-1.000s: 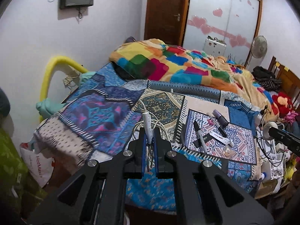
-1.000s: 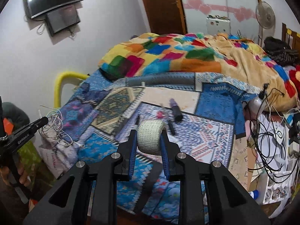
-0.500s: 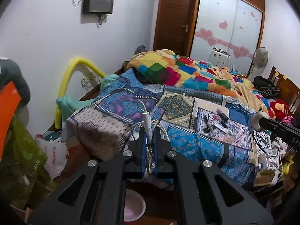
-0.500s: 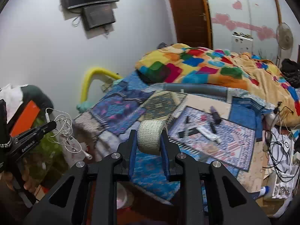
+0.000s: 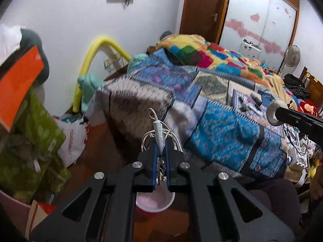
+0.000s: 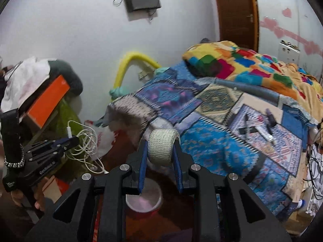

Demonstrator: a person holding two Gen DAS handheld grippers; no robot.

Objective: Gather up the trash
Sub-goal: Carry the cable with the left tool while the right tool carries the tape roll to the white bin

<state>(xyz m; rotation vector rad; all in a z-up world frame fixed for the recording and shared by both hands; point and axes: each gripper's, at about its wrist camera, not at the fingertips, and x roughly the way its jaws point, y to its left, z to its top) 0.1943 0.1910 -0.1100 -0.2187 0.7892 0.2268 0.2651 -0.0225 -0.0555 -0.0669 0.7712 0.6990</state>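
Now I hold both loads off the bed [image 5: 222,121], above the floor. My left gripper [image 5: 160,151] pinches the tangled white earphone cable [image 5: 159,135]; my right gripper [image 6: 160,151] clamps the gauze roll [image 6: 163,147]. To drop cleanly, I judge each should be centred over the red bowl [image 6: 143,201] before the fingers part, the cable first because its loops dangle. The right view shows those hanging loops; the left view hides them.

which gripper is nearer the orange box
Left. The left gripper, shut on the earphones, sits just below and beside the orange box. The right gripper, shut on the tape roll, is further off, toward the bed.
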